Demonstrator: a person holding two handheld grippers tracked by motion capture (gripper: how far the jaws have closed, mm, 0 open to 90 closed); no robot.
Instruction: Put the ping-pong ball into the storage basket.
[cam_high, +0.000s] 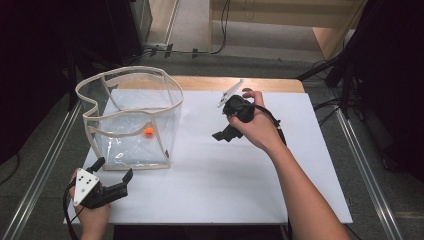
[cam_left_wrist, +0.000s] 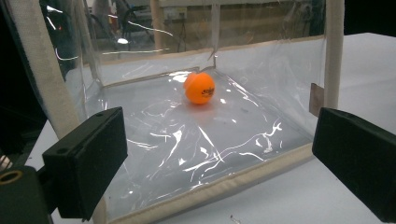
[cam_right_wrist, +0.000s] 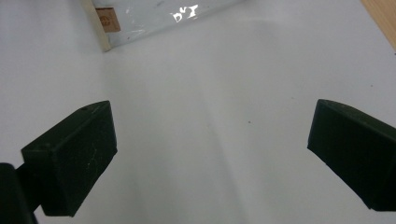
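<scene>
Firstly, left gripper (cam_high: 114, 168): jaws spread wide, nothing between them, held in the left hand (cam_high: 92, 212) just in front of the clear bin's near wall, grey three-cornered plate (cam_high: 84, 186) on top.
Right gripper (cam_high: 223, 136): jaws likewise parted and holding nothing, gripped by the right hand (cam_high: 257, 127), well to the right of the bin, pointed back toward it over bare sheet.
Clear bin (cam_high: 98, 112): transparent plastic walls, cream fabric edging, upright, open at the top, small brown tab (cam_left_wrist: 316, 99) on its near right corner post.
Orange ball (cam_left_wrist: 200, 87): inside the bin, resting on its floor toward the far wall, dark lettering on its side.
White sheet (cam_high: 225, 175): under the bin and both grippers, covering a wooden table (cam_high: 210, 83) whose far edge shows behind the bin.
</scene>
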